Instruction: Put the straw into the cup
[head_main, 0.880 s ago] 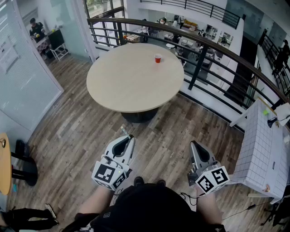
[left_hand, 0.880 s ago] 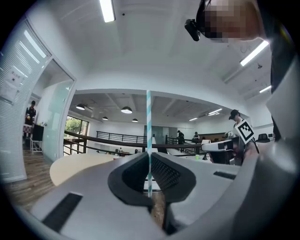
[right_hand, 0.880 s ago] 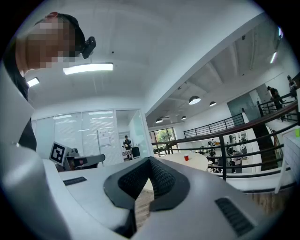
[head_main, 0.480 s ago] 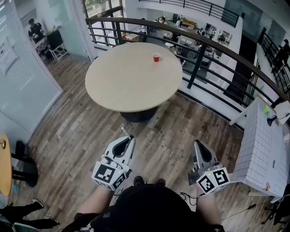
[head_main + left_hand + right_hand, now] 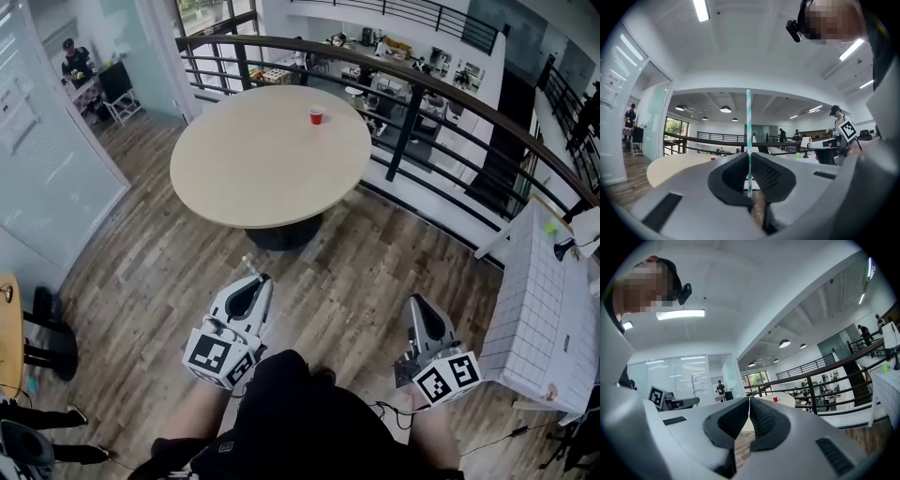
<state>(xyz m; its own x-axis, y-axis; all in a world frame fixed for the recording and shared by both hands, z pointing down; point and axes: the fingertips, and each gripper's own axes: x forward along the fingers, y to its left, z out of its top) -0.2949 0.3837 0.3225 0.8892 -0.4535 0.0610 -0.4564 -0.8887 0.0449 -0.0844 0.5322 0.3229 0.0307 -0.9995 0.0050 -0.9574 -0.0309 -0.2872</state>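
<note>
A small red cup (image 5: 316,114) stands near the far edge of the round beige table (image 5: 253,164); it also shows as a red speck (image 5: 775,399) in the right gripper view. My left gripper (image 5: 252,278) is shut on a blue-and-white striped straw (image 5: 749,136) that stands upright between its jaws and pokes out past the tips (image 5: 247,263). My right gripper (image 5: 416,305) is shut with nothing in it (image 5: 749,400). Both grippers hang low over the wooden floor, well short of the table.
A dark curved railing (image 5: 422,84) runs behind the table, with a drop to a lower floor beyond. A white gridded table (image 5: 544,319) stands at the right, a glass wall (image 5: 47,159) at the left. A round wooden tabletop edge (image 5: 7,337) is at far left.
The view has shifted a little: the table and cup sit slightly further left in frame. Both grippers have dropped a bit lower, the left one also drifting left, still holding the straw.
</note>
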